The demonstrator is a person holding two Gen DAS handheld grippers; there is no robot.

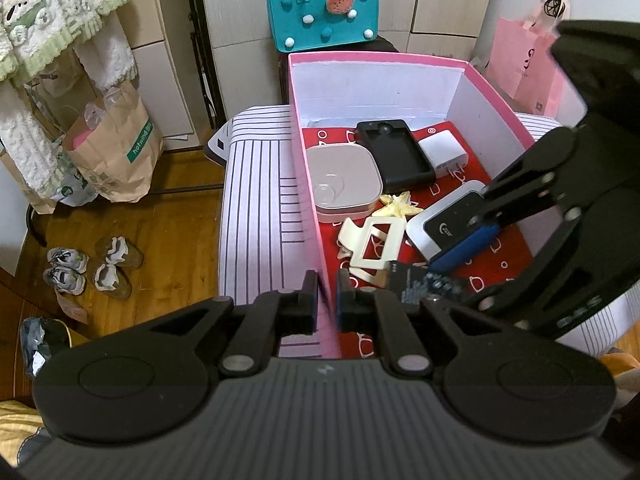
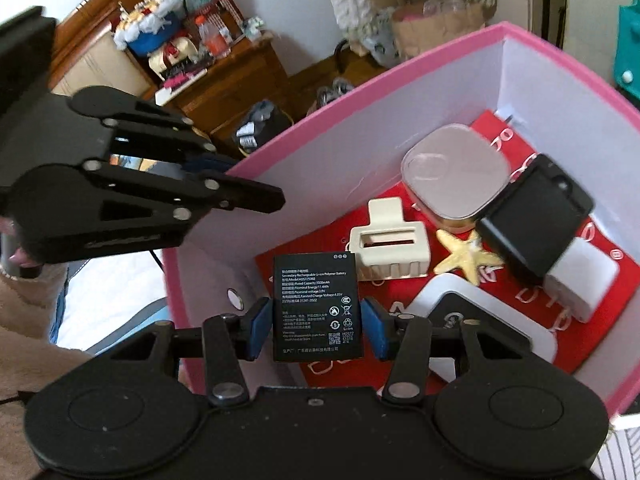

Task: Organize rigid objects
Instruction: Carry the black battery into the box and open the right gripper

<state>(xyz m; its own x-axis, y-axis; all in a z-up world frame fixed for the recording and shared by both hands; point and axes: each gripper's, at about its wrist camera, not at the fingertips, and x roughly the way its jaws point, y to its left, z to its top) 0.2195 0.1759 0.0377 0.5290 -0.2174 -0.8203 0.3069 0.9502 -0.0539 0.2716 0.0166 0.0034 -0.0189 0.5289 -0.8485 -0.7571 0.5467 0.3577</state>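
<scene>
A pink box point(image 1: 380, 58) with white inner walls stands on a striped cushion. My left gripper point(image 1: 327, 300) is shut on its near left wall, one finger outside and one inside. My right gripper point(image 2: 316, 324) is shut on a flat black battery point(image 2: 316, 304), held upright over the box's near end; the battery point(image 1: 424, 282) also shows low in the left wrist view. On the red lining lie a cream claw clip point(image 2: 390, 248), a yellow starfish point(image 2: 466, 256), a pinkish square case point(image 2: 454, 176), a black phone case point(image 2: 532, 216), a white charger point(image 2: 580, 284) and a white-and-black device point(image 2: 460, 308).
A teal felt bag point(image 1: 324, 8) and a pink paper bag point(image 1: 528, 68) stand behind the box. A brown paper bag point(image 1: 116, 148) and shoes point(image 1: 92, 268) are on the wooden floor at left. A cluttered wooden cabinet point(image 2: 224, 76) is beyond the box.
</scene>
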